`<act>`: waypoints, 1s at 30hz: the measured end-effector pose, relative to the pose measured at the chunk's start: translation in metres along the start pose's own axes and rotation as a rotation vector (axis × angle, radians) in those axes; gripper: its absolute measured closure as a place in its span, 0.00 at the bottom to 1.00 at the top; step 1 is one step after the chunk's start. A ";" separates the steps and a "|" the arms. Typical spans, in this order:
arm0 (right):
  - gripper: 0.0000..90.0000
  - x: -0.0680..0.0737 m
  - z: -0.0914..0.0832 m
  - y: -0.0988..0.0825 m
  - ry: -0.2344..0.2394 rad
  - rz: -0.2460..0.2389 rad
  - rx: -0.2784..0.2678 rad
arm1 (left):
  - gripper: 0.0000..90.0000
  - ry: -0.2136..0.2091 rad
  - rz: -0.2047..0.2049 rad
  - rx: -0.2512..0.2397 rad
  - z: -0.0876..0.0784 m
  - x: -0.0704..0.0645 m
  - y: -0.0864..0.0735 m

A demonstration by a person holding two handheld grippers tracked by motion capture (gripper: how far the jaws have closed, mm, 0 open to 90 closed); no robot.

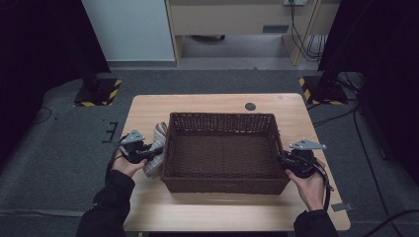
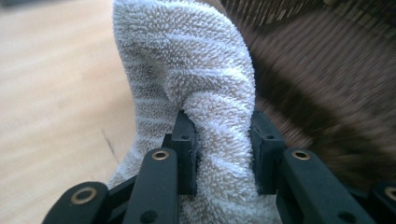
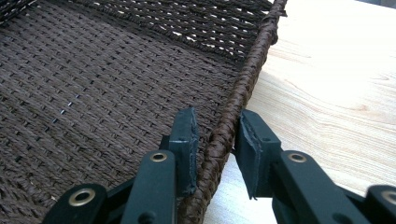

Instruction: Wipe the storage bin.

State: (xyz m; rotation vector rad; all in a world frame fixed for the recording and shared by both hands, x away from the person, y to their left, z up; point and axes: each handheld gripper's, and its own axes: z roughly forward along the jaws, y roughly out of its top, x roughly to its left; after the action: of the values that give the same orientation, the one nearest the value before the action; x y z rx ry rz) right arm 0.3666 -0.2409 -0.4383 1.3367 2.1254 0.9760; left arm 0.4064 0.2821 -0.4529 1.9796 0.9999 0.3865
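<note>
Two hand-held grippers (image 1: 148, 153) (image 1: 282, 159), towel (image 2: 196, 84), basket rim (image 3: 233, 116)

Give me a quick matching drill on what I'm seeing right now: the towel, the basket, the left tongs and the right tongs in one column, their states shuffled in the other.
Things:
1. towel
2. wicker basket
3. left tongs
4. right tongs

States:
A. astride the basket's right rim
B. shut on terry cloth
C. nothing inside, standing mid-table
D. bunched up outside the basket's left wall

Pairs: 1-D, 2-C, 3-B, 4-A
</note>
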 end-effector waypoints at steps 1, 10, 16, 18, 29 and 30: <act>0.77 0.000 0.000 0.000 -0.001 -0.001 -0.002 | 0.74 -0.011 0.016 -0.030 -0.011 -0.003 0.006; 0.76 0.002 -0.001 -0.002 0.011 0.013 -0.004 | 0.74 0.005 0.075 0.008 -0.002 -0.009 0.011; 0.75 0.002 -0.001 -0.002 0.025 0.008 -0.005 | 0.74 0.004 0.089 0.113 0.025 -0.007 -0.014; 0.75 0.003 -0.001 -0.002 0.023 0.008 -0.005 | 0.74 -0.006 0.078 0.142 0.031 -0.006 -0.020; 0.74 0.006 -0.001 -0.002 0.035 0.009 -0.007 | 0.74 -0.040 0.062 -0.041 -0.024 -0.004 0.003; 0.74 0.006 -0.001 -0.002 0.035 0.009 -0.007 | 0.74 -0.040 0.062 -0.041 -0.024 -0.004 0.003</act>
State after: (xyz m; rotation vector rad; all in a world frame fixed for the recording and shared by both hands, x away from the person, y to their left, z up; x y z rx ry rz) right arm 0.3624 -0.2365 -0.4394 1.3363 2.1418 1.0163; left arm 0.3913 0.2912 -0.4363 1.9778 0.9003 0.3966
